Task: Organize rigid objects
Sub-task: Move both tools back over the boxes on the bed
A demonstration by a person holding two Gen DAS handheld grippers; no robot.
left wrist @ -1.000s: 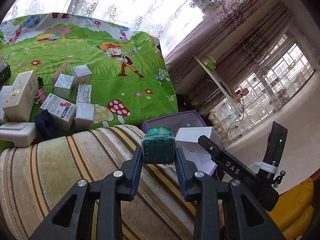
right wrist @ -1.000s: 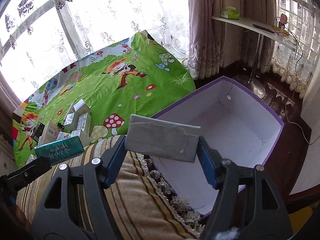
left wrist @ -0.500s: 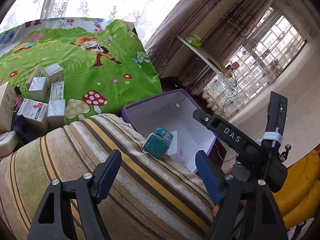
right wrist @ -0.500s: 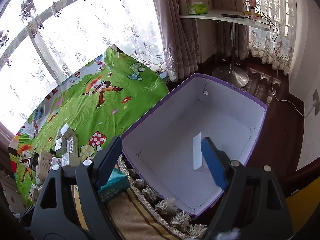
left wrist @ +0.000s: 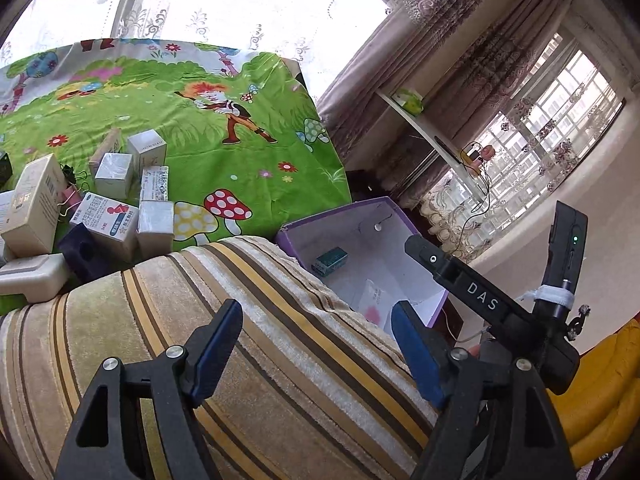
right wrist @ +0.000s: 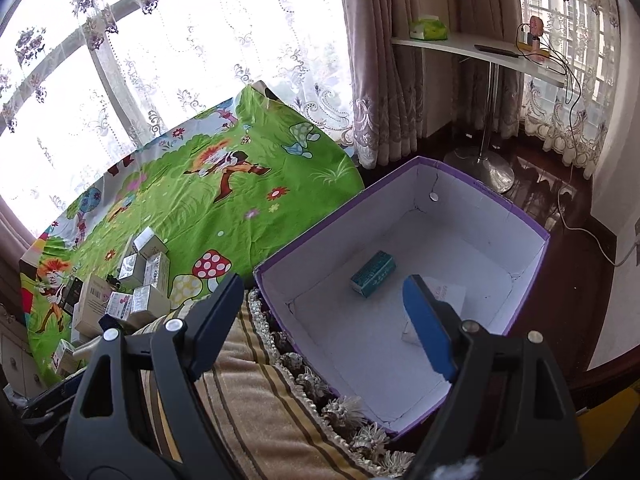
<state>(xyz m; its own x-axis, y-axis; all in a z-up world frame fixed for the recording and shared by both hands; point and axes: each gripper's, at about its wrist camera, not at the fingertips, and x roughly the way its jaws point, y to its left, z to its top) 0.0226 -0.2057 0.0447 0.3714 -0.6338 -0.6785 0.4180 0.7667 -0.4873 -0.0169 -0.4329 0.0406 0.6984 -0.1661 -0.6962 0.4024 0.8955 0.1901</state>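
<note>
1. Both pairs of tongs, left [left wrist: 316, 354] and right [right wrist: 326, 322], have just sprung wide and hold nothing.
2. They hang over a striped sofa arm [left wrist: 248, 344], above the purple box [right wrist: 532, 256].
3. A teal carton [right wrist: 374, 274] and a white carton [right wrist: 450, 294] lie inside that box.
4. The remaining cartons [left wrist: 116, 216] cluster on the green cartoon sheet [left wrist: 240, 160], away to the left, nearer the left tongs.

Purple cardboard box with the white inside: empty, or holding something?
Holding something: a teal carton and a white carton lie on the purple box's floor.
</note>
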